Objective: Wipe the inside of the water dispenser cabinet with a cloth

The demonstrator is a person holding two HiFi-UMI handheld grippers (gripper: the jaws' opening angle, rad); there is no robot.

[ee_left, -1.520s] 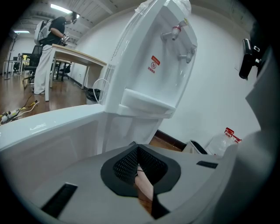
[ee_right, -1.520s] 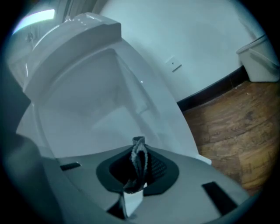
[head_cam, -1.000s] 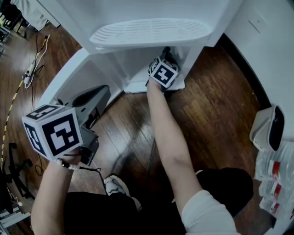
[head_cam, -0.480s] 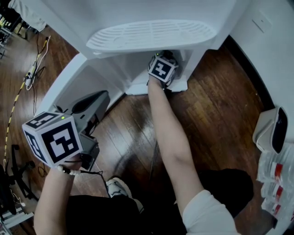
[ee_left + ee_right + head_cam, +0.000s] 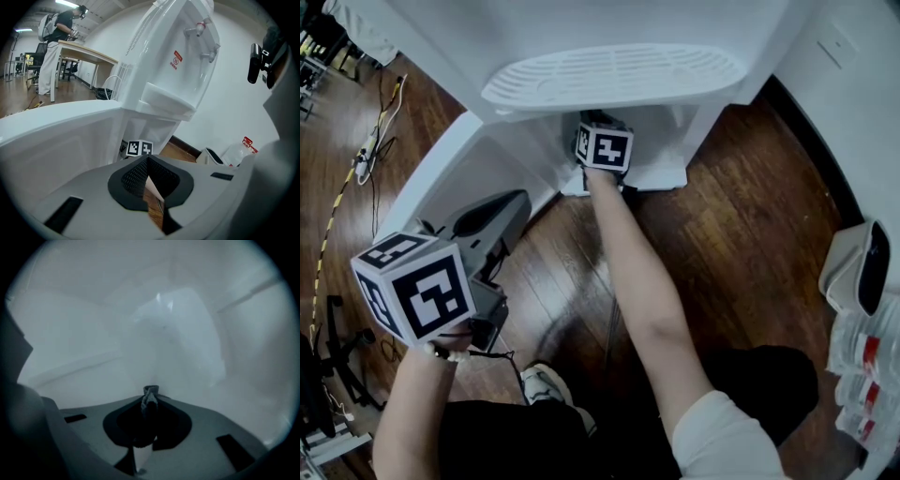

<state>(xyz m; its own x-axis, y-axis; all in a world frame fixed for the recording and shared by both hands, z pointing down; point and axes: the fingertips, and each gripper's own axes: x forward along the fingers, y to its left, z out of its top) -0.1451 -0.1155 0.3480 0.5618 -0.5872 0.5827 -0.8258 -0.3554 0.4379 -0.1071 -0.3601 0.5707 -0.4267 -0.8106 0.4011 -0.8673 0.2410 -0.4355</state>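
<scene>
The white water dispenser [image 5: 609, 70] stands at the top of the head view, its lower cabinet open and the door [image 5: 431, 173] swung out to the left. My right gripper [image 5: 147, 404] is inside the dim cabinet, shut on a small dark fold of cloth [image 5: 149, 393] that pokes out past the fingertips near the white floor and back wall. From above only its marker cube [image 5: 603, 147] shows, at the left part of the opening. My left gripper [image 5: 508, 208] hangs outside by the door, jaws shut and holding nothing [image 5: 147, 161].
Wooden floor surrounds the dispenser. Cables and a power strip [image 5: 356, 159] lie at the far left. A white bin [image 5: 853, 272] and plastic bottles [image 5: 862, 366] sit at the right. My shoe [image 5: 539, 380] is below. A person stands at a table [image 5: 84, 51] far off.
My right gripper has slid from the right side of the cabinet opening toward the left, still holding the cloth. The left gripper has barely moved.
</scene>
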